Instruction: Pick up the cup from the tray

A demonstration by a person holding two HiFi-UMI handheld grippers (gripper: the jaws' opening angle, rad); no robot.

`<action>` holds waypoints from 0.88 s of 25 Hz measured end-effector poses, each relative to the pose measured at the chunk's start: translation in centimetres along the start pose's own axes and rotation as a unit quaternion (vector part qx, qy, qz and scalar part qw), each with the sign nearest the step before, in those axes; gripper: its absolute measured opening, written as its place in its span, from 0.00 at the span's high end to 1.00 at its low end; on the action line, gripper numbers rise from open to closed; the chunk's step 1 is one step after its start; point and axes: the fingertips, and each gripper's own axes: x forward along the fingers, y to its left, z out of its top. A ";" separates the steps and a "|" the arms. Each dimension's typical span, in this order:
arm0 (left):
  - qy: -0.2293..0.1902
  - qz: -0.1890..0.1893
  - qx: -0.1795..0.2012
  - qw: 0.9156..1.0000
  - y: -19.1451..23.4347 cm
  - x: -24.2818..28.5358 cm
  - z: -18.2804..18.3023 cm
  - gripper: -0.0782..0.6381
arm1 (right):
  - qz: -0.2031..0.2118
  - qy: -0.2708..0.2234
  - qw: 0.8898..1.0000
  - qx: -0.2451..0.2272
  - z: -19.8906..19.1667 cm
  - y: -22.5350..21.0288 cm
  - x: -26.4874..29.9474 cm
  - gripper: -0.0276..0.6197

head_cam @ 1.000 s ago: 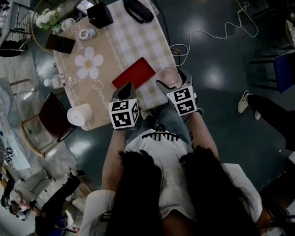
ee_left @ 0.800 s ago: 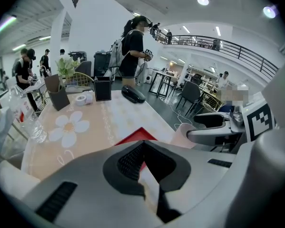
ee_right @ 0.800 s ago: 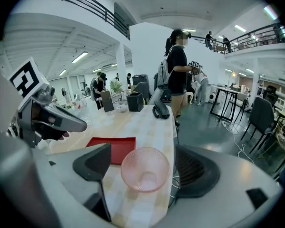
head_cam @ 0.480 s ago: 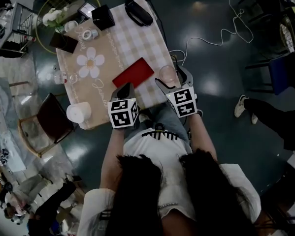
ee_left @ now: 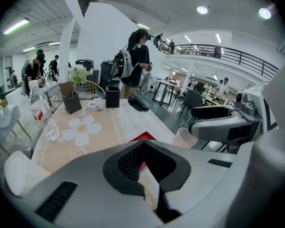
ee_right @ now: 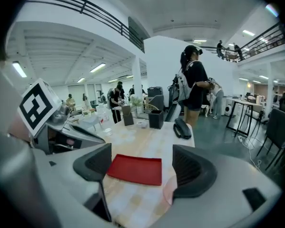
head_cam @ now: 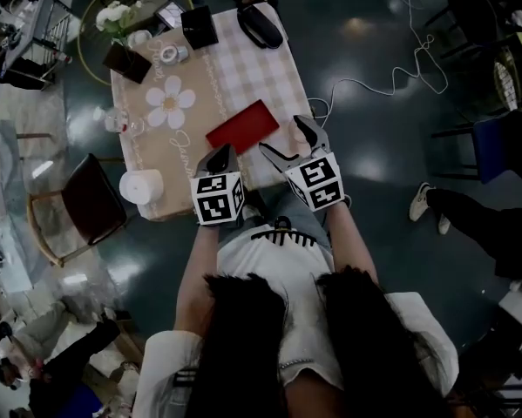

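Two grippers hover over the near end of the checked-cloth table [head_cam: 262, 66], and only the right gripper [ee_right: 141, 165] is placed for the cup. Its jaws stand wide apart with nothing clamped between them. The left gripper [ee_left: 142, 146] has its jaw tips closed together on nothing; it sits on the far side of the flat red rectangular tray [head_cam: 241, 126] from the cup, so it is the farther of the two.

The pale pink translucent plastic cup [ee_left: 184, 137] is not on the tray in these views. It stands on the cloth near the table's right edge, just beside the tray's near right corner. It is upright, rim up, so its long axis runs vertically, across the line of the right gripper's jaws.

In the right gripper view the cup shows low in the gap. It is well off centre, close against the inner face of the right-hand jaw and partly hidden by it; whether it touches that jaw cannot be told. The other jaw is well apart from it, with the tray visible in the space between.

The coming move therefore seems to turn on this offset. The right gripper probably needs to shift a little toward its own right and lower, to centre the cup wall between the pads before closing. If the jaws closed as they lie now, they might push the light cup sideways or tip it toward the table edge.
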 end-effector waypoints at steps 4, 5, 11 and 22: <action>-0.015 -0.004 -0.008 1.000 0.2 -1.1 0.1 0.88 | 0.032 0.017 0.999 -0.018 -0.3 2.8 0.6 0.33; -0.020 -0.005 -0.009 1.000 0.2 -1.4 0.3 0.88 | 0.035 0.017 0.999 -0.013 -0.2 3.2 0.7 0.34; -0.038 -0.010 -0.014 0.999 0.0 -2.8 0.5 0.88 | 0.032 0.015 0.999 0.000 0.5 5.2 0.6 0.60; -0.046 -0.026 -0.008 0.999 -0.9 -4.2 -0.5 0.88 | 0.015 0.021 1.000 -0.013 0.0 7.5 -0.1 0.94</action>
